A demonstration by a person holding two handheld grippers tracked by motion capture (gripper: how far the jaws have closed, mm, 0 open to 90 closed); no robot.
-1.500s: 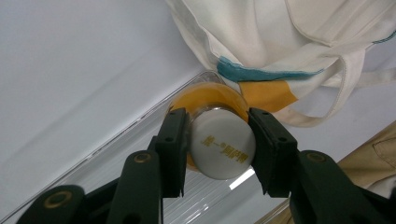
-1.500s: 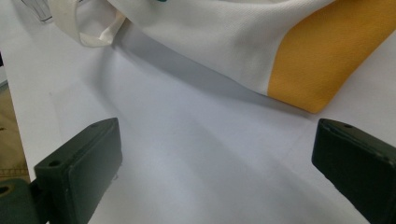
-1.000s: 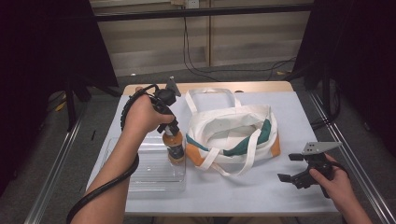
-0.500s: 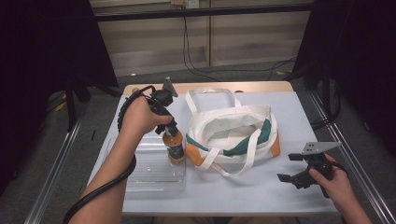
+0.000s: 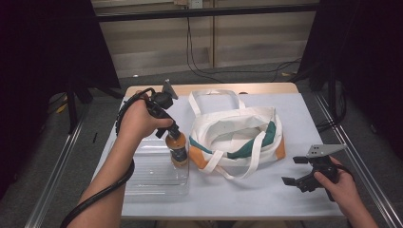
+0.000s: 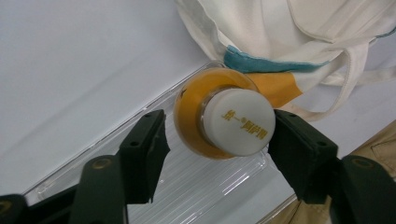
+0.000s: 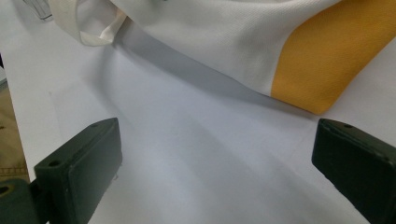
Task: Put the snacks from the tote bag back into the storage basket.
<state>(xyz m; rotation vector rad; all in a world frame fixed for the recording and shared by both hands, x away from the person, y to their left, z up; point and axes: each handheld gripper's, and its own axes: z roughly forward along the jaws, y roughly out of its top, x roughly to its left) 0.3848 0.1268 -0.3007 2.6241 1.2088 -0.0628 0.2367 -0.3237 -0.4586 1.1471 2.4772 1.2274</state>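
- The left gripper (image 5: 172, 135) points steeply down over the orange bottle (image 5: 177, 149), with the person's left hand (image 5: 138, 121) wrapped round its body and the forearm running up from the bottom left of the high view.
- Its jaws have just been opening; in the left gripper view they stand either side of the bottle's white cap (image 6: 239, 122). The left one is clear of the bottle, while the right one sits just beside the cap, and I cannot tell if it touches.
- The bottle stands upright at the right end of the clear plastic tray (image 5: 152, 175), just beside the white tote bag (image 5: 237, 133) with its orange corner and teal band.
- The right gripper (image 5: 297, 171) rests low near the right front edge of the table (image 5: 247, 194), held in the right hand (image 5: 340, 183), well apart from the bottle.
- Its jaws stand wide with nothing between them, aimed level at the bag's orange corner (image 7: 327, 56).
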